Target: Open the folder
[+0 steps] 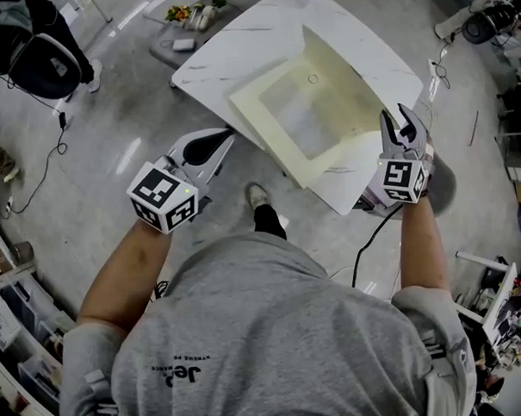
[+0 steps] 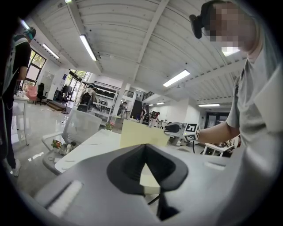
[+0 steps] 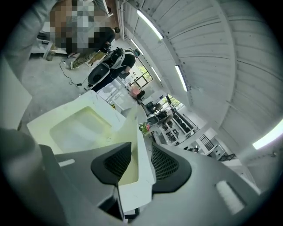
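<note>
A cream folder (image 1: 300, 123) lies open on the white table (image 1: 236, 49), its cover flap (image 1: 345, 78) standing up along the far right side. My right gripper (image 1: 393, 112) hovers at the table's right edge, beside the flap and apart from it; its jaws are open with nothing between them. My left gripper (image 1: 230, 133) is off the table's left edge, its tips together and holding nothing. The left gripper view shows the upright flap (image 2: 137, 134) and the right gripper (image 2: 170, 129) beyond it. In the right gripper view the open folder (image 3: 84, 126) spreads below the jaws.
An office chair (image 1: 39, 62) and cables (image 1: 35, 178) are on the floor at the left. A low tray of small items (image 1: 192, 16) sits behind the table. Shelving (image 1: 16, 343) lines the lower left and clutter (image 1: 506, 313) the right. My shoe (image 1: 256, 194) is by the table's near corner.
</note>
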Available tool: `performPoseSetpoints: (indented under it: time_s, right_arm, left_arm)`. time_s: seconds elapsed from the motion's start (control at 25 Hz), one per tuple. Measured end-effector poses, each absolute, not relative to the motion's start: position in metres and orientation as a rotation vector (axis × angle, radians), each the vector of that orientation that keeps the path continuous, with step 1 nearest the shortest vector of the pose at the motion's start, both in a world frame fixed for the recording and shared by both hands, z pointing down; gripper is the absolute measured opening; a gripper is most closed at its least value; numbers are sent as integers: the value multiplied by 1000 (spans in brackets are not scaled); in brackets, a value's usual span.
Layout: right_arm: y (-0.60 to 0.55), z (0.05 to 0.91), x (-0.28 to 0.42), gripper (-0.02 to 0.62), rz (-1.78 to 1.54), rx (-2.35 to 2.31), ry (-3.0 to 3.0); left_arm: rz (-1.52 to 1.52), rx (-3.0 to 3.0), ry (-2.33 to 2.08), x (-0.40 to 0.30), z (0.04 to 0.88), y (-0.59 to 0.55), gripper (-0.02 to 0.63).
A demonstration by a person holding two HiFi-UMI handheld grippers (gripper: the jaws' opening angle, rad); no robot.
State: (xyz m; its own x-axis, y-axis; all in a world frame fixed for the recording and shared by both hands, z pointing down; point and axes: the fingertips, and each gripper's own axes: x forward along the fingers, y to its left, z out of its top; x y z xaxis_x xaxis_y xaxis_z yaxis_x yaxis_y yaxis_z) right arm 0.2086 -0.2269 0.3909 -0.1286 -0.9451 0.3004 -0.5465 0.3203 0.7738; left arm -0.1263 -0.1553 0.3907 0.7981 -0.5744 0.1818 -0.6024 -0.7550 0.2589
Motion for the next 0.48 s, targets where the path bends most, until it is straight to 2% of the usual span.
performPoseSetpoints:
  time_s: [0.16,0.48]
  right_arm:
    - [-256,399,238,86,-618,1368,-1731]
    - [-310,421,301,87,-540,1419,-1618]
  left_arm:
    - [151,2670,-895,-114,398,-169,58]
    - [190,2650,-862,-81,413,-193,58]
